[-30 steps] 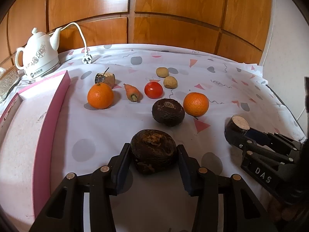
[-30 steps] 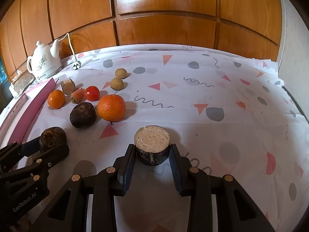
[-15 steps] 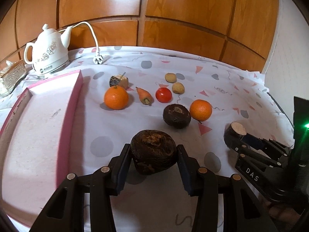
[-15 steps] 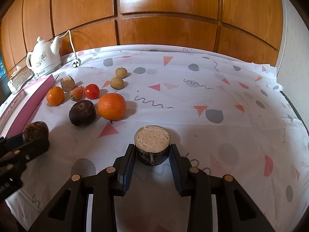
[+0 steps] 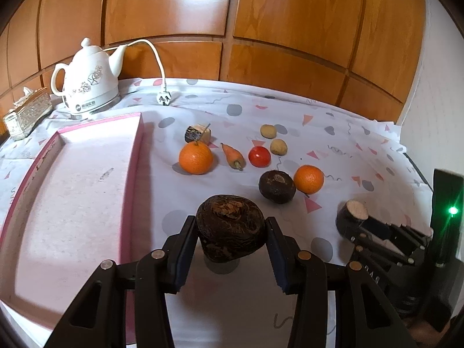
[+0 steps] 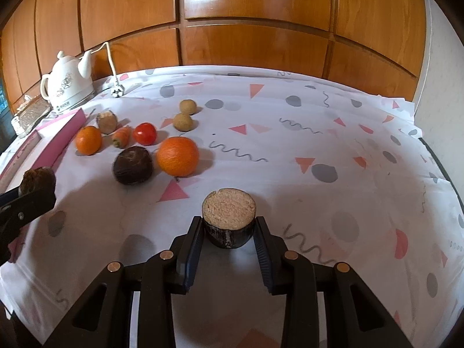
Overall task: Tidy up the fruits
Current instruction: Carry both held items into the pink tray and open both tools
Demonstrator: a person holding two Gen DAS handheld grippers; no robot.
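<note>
My left gripper (image 5: pixel 230 232) is shut on a dark brown lumpy root (image 5: pixel 230 227) and holds it above the cloth, right of the pink tray (image 5: pixel 69 188). My right gripper (image 6: pixel 229 229) is shut on a dark cut piece with a pale flat top (image 6: pixel 229 217), also lifted. On the cloth lie two oranges (image 5: pixel 195 158) (image 5: pixel 308 179), a small carrot (image 5: pixel 233 155), a tomato (image 5: pixel 259 156), another dark root (image 5: pixel 277 187), two small tan balls (image 5: pixel 278 146) and a cut stub (image 5: pixel 198 134). The left gripper with its root shows at the left edge of the right wrist view (image 6: pixel 36 182).
A white kettle (image 5: pixel 88 87) with cord and plug (image 5: pixel 163 98) stands at the back left, next to a tissue box (image 5: pixel 27 113). Wooden panels back the table. A dark device with a green light (image 5: pixel 446 211) is at the right edge.
My left gripper has risen and swung left toward the pink tray with the root in it. My right gripper has lifted slightly with the cut piece.
</note>
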